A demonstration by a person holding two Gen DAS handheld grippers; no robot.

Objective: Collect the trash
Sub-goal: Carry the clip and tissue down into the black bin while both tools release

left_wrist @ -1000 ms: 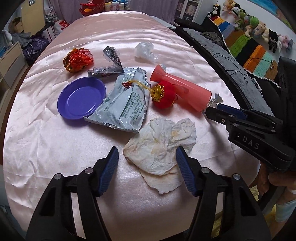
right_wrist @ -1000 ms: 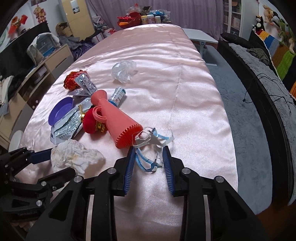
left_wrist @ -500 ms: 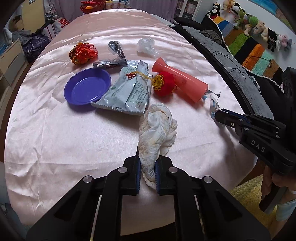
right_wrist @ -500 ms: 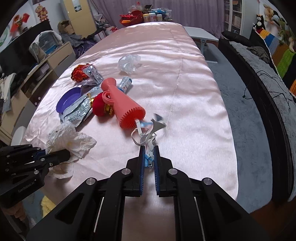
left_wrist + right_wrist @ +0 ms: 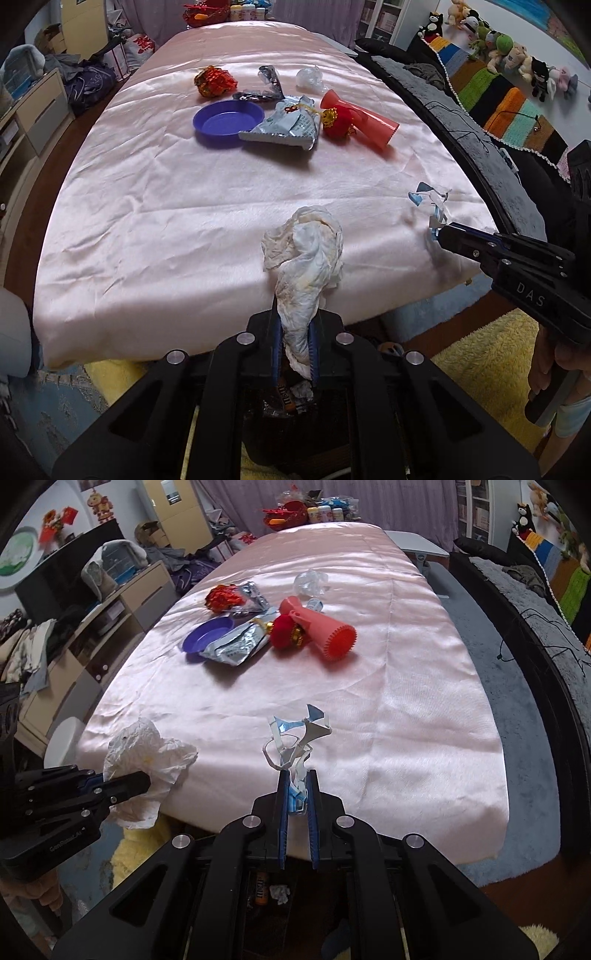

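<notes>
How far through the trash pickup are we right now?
Partly done: a bin below already holds some wrappers. In hand: the left gripper clamps a crumpled tissue; the right gripper clamps a torn plastic wrapper. Left on the table: silver packet, red foil wrapper, clear plastic.
</notes>
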